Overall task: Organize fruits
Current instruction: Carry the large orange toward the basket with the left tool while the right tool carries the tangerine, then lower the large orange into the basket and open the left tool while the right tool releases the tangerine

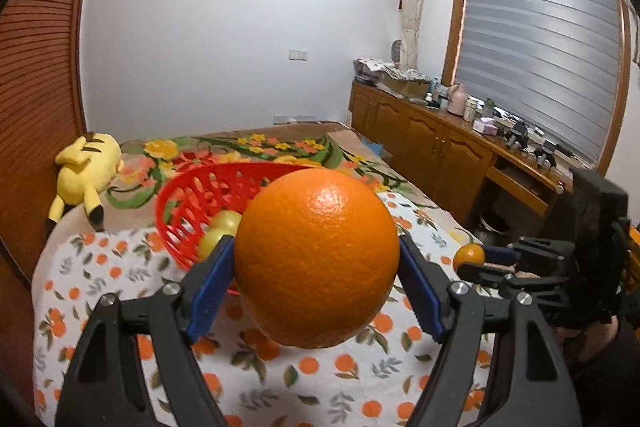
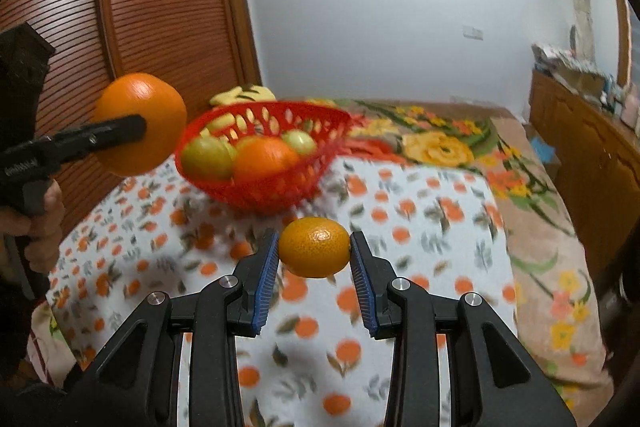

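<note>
My left gripper (image 1: 316, 275) is shut on a large orange (image 1: 316, 259) and holds it in the air, just short of the red plastic basket (image 1: 180, 211). The same orange shows in the right wrist view (image 2: 142, 125), left of the basket (image 2: 280, 187). The basket holds an orange (image 2: 264, 157) and green-yellow fruits (image 2: 206, 159). My right gripper (image 2: 314, 247) is shut on a small tangerine (image 2: 314, 247), held above the cloth in front of the basket; the tangerine also shows in the left wrist view (image 1: 469, 256).
The basket rests on an orange-print cloth (image 2: 400, 227) spread over a bed with a floral blanket (image 2: 440, 143). A yellow plush toy (image 1: 86, 167) lies by the wooden wardrobe (image 1: 36, 87). A cluttered wooden sideboard (image 1: 440, 143) runs along the right.
</note>
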